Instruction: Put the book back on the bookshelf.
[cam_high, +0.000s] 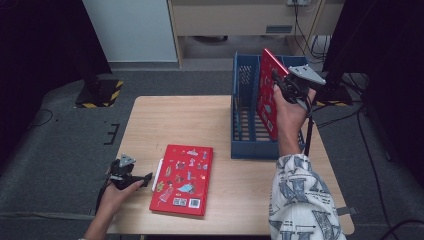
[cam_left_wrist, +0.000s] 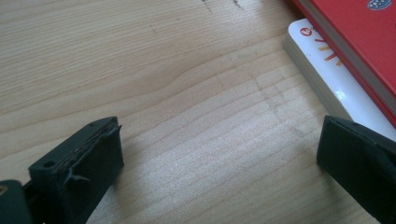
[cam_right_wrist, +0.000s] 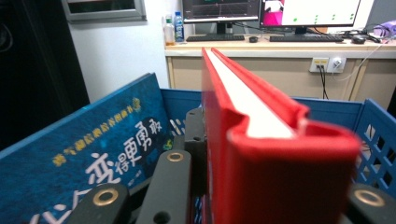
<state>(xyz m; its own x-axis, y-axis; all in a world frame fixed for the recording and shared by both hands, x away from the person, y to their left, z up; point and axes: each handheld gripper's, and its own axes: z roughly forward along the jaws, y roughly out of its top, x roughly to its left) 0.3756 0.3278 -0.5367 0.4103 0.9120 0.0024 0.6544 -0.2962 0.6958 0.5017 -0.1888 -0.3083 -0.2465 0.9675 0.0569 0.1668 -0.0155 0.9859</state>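
The right tongs (cam_high: 281, 85) pinch an upright red book (cam_high: 267, 92), which stands on its edge inside the blue crate (cam_high: 240, 115) at the far right of the table (cam_high: 200, 120). In the right gripper view the jaws press on both covers of that book (cam_right_wrist: 280, 154), with its spine nearest the camera and the white page block running away from it. A blue book (cam_right_wrist: 88, 158) with yellow and white lettering leans in the crate just beside the red one, on the left of that view. The right hand (cam_high: 290, 112) comes up from a patterned sleeve (cam_high: 300, 200) and holds the gripper above the crate's right half.

The left tongs (cam_high: 145, 178) stand spread, low over the bare wood near the front left corner of the table. In the left gripper view nothing lies between the two jaws but the table surface (cam_left_wrist: 187, 93). The left hand (cam_high: 117, 192) rests at the table's front edge.

A second red book (cam_high: 182, 179), its cover printed with small figures, lies flat at the front centre of the table, just beside the left tongs. A thin white book (cam_left_wrist: 327, 79) lies under it and juts out along its left edge; the right-hand jaw in the left gripper view stands just beside that white edge, and contact cannot be judged.

The flat books and the crate are well apart.
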